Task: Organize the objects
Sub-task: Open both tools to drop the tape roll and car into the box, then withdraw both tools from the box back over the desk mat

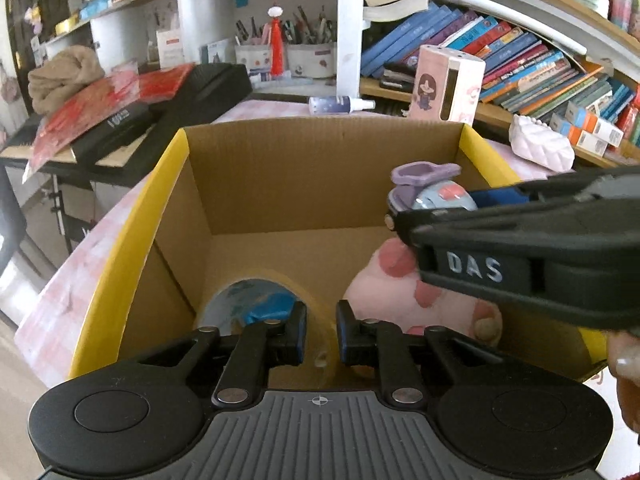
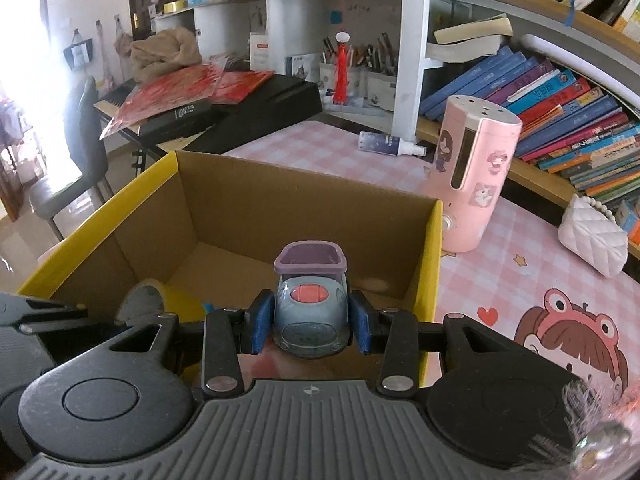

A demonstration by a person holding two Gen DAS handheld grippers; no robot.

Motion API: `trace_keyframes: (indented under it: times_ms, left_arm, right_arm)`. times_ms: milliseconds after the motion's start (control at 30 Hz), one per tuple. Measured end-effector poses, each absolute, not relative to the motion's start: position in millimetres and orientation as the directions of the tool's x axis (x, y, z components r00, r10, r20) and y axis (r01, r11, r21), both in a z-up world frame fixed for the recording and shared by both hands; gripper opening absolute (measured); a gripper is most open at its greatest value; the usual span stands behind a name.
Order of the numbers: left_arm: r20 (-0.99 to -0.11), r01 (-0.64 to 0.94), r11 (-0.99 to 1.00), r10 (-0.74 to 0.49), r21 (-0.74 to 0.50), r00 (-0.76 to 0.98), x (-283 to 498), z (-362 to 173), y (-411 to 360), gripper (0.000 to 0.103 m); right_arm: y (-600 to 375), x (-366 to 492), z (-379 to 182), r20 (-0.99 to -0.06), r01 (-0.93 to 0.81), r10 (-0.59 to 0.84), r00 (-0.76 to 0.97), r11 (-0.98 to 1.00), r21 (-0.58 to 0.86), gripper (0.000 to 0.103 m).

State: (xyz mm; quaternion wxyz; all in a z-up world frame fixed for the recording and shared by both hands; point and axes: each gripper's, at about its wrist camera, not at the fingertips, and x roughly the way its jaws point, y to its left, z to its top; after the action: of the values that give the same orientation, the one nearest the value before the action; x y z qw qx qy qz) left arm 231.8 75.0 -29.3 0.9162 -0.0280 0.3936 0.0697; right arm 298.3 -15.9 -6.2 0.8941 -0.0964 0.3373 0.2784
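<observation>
Right gripper (image 2: 310,326) clenched on a small toy car (image 2: 310,320), blue pads pressing its two flanks; car faces the camera, held above the open cardboard box (image 2: 430,264). Toy car: pale grey-blue rounded body, glossy, slightly scuffed; an oval coral-red patch on the hood; a darker panel low on the front; a square mauve frame standing up at its back like an open tub or windscreen. In the left wrist view the same car (image 1: 436,196) shows side-on at the tip of the right gripper (image 1: 400,216), over the right part of the box interior, clear of the box floor. Box: plain brown corrugated inside, yellow outside and along the rim (image 1: 160,184), standing on a worktop (image 2: 520,280) covered in pink-and-white check cloth with cartoon prints. Left gripper (image 1: 320,332) hangs low over the box's near end, jaws a narrow gap apart, nothing pinched between them; a roll of clear yellowish tape (image 1: 272,300) lies on the box floor just below and behind the fingers, with something blue inside its ring. Beside the tape, to the right, a pink plush item with darker pink spots (image 1: 404,292) rests in the box. On the worktop beyond the box: a tall pink cylinder with cartoon stickers (image 2: 476,184), a small spray bottle lying flat (image 2: 390,145), a white quilted pouch (image 2: 592,238).
</observation>
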Motion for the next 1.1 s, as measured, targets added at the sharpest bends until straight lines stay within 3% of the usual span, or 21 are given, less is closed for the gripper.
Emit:
trace_keyframes:
  times_ms: [400, 1100]
  left_arm:
    - [-0.669, -0.143, 0.990, 0.114, 0.012, 0.734, 225, -19, 69, 0.058]
    - [-0.647, -0.171, 0.985, 0.141, 0.016, 0.749, 211, -15, 69, 0.069]
  right_arm:
    - [-9, 295, 5, -0.612, -0.601, 0.487, 0.623, 0.799, 0.024, 0.038]
    - [-11, 310, -6, -0.688, -0.550, 0.430, 0.584, 0.833, 0.054, 0.039]
